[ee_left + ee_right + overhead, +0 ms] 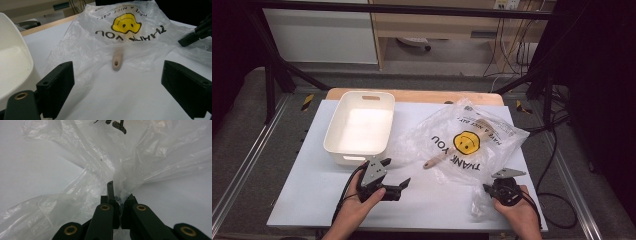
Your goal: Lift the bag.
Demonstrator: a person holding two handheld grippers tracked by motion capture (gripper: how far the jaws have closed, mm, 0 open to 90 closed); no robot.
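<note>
Nearest the high camera, two hands come in at six o'clock. Left gripper rests on the table with jaws spread wide and nothing between them, facing the wooden handle that pokes from the plastic bag. Right gripper is clamped on the bag's bunched edge at five o'clock. White bin sits at eleven o'clock.
</note>
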